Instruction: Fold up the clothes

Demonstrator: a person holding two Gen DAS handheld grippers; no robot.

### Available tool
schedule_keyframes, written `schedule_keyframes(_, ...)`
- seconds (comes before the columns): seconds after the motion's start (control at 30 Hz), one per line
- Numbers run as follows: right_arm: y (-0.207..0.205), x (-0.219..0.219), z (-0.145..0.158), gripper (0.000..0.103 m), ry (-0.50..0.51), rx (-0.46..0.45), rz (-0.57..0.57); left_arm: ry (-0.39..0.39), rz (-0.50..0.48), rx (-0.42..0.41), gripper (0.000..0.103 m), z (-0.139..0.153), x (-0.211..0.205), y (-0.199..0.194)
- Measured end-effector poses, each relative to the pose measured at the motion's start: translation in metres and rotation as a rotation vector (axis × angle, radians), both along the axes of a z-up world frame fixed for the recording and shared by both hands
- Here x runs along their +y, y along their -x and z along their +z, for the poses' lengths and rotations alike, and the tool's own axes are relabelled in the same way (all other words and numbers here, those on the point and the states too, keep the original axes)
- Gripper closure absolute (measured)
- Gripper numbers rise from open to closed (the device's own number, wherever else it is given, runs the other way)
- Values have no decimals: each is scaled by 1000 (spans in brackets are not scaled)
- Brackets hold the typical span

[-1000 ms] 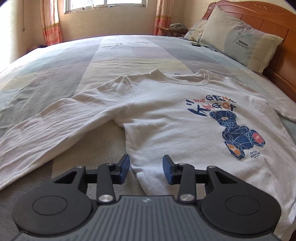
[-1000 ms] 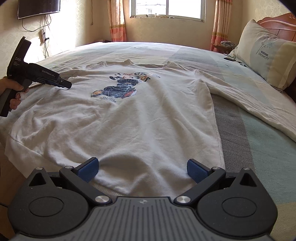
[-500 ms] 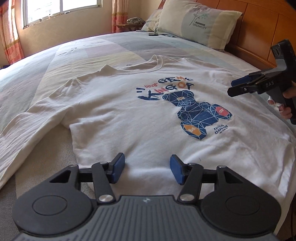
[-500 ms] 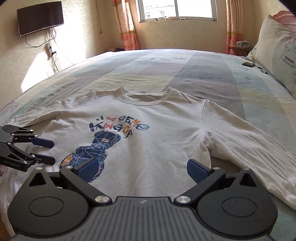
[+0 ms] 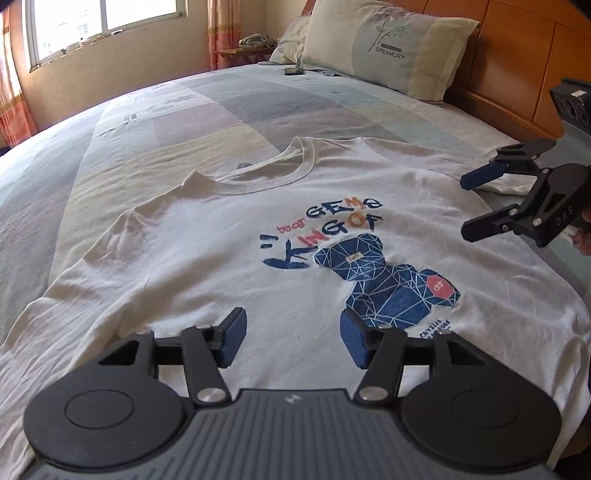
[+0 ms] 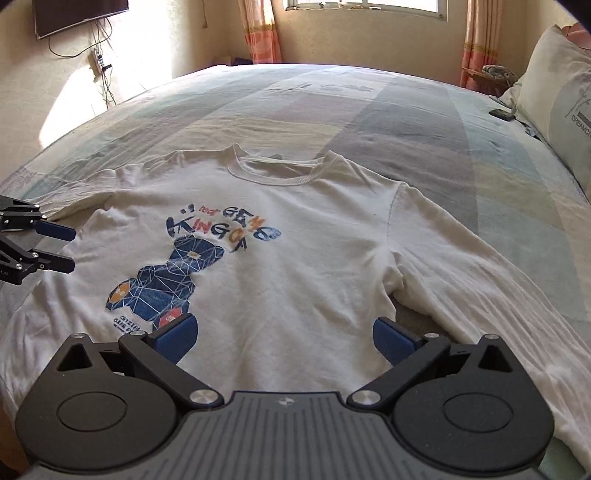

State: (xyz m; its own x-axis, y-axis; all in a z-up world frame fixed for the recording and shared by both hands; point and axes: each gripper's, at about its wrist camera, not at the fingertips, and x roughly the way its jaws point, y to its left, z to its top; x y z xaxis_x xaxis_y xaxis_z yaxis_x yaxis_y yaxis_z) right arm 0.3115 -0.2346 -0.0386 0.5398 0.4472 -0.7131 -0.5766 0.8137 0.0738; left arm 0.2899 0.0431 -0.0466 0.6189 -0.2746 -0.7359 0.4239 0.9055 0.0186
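Note:
A white long-sleeved shirt [image 5: 229, 266] with a blue bear print [image 5: 388, 280] lies flat and face up on the bed, collar away from me. My left gripper [image 5: 293, 339] hovers over its lower chest beside the print, open with only cloth under the blue pads. The right gripper [image 5: 467, 206] shows at the right edge of that view, open above the shirt's shoulder. In the right wrist view the right gripper [image 6: 284, 339] stands wide open over the shirt [image 6: 303, 266], near the armpit. One sleeve [image 6: 480, 280] runs off to the lower right. The left gripper [image 6: 70, 248] is at the left edge.
The bed has a pastel patchwork sheet [image 6: 369, 110]. Pillows [image 5: 388, 48] lean on a wooden headboard [image 5: 517, 66], with a small dark object [image 5: 293, 71] on the sheet beside them. A window [image 5: 99, 22], curtains and a wall TV [image 6: 77, 14] lie beyond.
Both grippers moved across the shirt toward the chest and print. The left jaws spread wider. The right gripper came into the left wrist view at the right.

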Motion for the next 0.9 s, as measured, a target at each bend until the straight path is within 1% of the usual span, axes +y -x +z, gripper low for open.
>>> schedule_keyframes(0.03,-6,11,-3,0,-6,9,21,-16,-15,2,45,-4,-5,-8)
schedule_keyframes(0.07,-12,25,-7,0,-20,43,45,-36,-26,1,45,-8,-7,-12)
schedule_keyframes(0.1,-11,37,-9,0,-36,54,81,-54,-33,3,45,-13,-8,-16)
schedule_keyframes(0.13,-9,49,-11,0,-52,62,120,-53,-12,30,45,-19,0,-16)
schedule_keyframes(0.17,-3,57,-13,0,-64,57,158,-53,8,56,42,-25,7,-17)
schedule_keyframes(0.2,2,65,-16,0,-61,60,175,-50,29,81,41,-30,15,-17)
schedule_keyframes(0.23,8,73,-19,0,-56,65,188,-34,56,96,39,-29,27,-10)
schedule_keyframes(0.27,11,77,-24,0,-52,89,173,-18,82,110,39,-28,39,-3)
schedule_keyframes(0.3,12,79,-32,0,-68,152,156,-4,107,123,39,-27,51,3)
schedule_keyframes(0.33,17,79,-36,0,-104,186,138,-10,122,128,39,-26,56,10)
schedule_keyframes(0.4,29,79,-40,0,-179,242,100,12,132,149,40,-21,70,22)
schedule_keyframes(0.43,31,82,-39,0,-192,271,101,-1,133,155,40,-17,70,23)
schedule_keyframes(0.47,33,86,-37,0,-201,299,106,-27,130,159,41,-12,68,23)
schedule_keyframes(0.5,34,90,-35,0,-209,328,110,-16,113,141,41,-7,65,21)
schedule_keyframes(0.57,35,92,-25,0,-178,317,86,8,79,105,40,2,58,18)
schedule_keyframes(0.6,36,89,-17,0,-181,297,79,22,62,90,40,6,55,16)
schedule_keyframes(0.63,38,86,-9,0,-187,275,74,55,42,91,40,7,51,14)
schedule_keyframes(0.67,41,85,-5,0,-191,278,79,81,17,102,39,4,45,13)
schedule_keyframes(0.7,44,84,-1,0,-195,284,87,83,-4,116,39,0,41,14)
schedule_keyframes(0.77,54,89,-6,0,-198,332,104,83,-44,142,39,-10,34,18)
schedule_keyframes(0.83,67,99,-18,0,-180,373,113,57,-53,150,39,-20,37,33)
schedule_keyframes(0.87,71,104,-27,0,-146,393,90,43,-57,156,38,-25,39,41)
schedule_keyframes(0.9,76,108,-35,0,-134,419,62,30,-63,169,38,-24,45,52)
